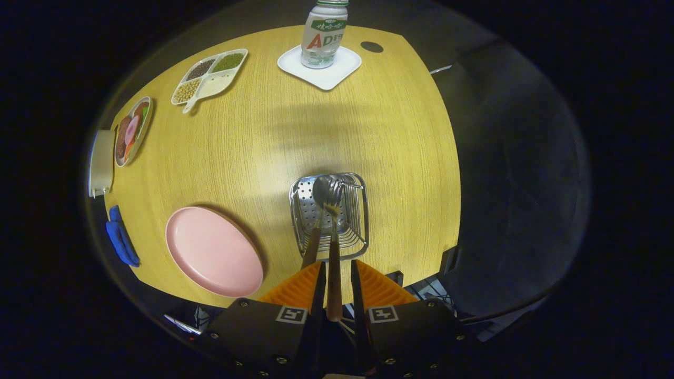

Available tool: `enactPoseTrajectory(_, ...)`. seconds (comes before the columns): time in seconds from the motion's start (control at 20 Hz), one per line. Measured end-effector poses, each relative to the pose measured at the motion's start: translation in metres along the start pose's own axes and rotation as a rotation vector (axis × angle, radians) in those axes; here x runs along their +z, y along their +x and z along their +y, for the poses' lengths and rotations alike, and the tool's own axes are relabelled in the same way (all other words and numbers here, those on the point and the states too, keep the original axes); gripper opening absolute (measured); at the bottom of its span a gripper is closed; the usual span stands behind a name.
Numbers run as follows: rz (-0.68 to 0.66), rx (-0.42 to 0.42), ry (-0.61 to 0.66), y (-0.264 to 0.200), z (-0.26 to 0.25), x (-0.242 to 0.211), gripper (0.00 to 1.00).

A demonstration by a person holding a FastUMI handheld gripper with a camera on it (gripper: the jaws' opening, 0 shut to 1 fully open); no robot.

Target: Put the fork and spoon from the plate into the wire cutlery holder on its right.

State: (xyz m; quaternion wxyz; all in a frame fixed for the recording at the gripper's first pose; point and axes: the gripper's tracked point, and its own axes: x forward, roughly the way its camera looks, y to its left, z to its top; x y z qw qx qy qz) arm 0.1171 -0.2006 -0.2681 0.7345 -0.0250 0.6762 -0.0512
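The wire cutlery holder [362,216] stands on the wooden table just ahead of my fingers. The spoon [320,190] and the fork [334,202] both have their heads down inside it. Their brown handles lean back out toward me. The fork's handle [334,284] runs between my fingers, with a narrow gap showing on each side. My gripper [336,284] is slightly open around that handle, not pressing it. The spoon's handle [311,247] ends beside my left finger. The pink plate [213,251] lies bare to the left of the holder.
Across the table a bottle [324,34] stands on a white square dish [342,68]. A divided tray of beans [209,78], a plate of food [131,131] and a white box [101,163] line the far left. The table's right edge [455,173] drops to dark floor.
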Motion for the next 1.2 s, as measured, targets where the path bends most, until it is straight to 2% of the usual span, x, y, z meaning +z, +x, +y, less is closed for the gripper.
enactPoseTrajectory(0.15,-0.164,-0.009,0.060,-0.022,-0.001,0.016,0.28)
enactPoseTrajectory(0.55,-0.766,-0.005,0.203,-0.129,0.002,0.046,0.28)
enactPoseTrajectory(0.85,-1.135,0.052,0.182,-0.209,0.021,0.043,0.28)
enactPoseTrajectory(0.95,-1.245,0.098,0.176,-0.232,0.033,0.041,0.28)
enactPoseTrajectory(1.2,-1.428,0.143,0.130,-0.272,0.053,0.023,0.27)
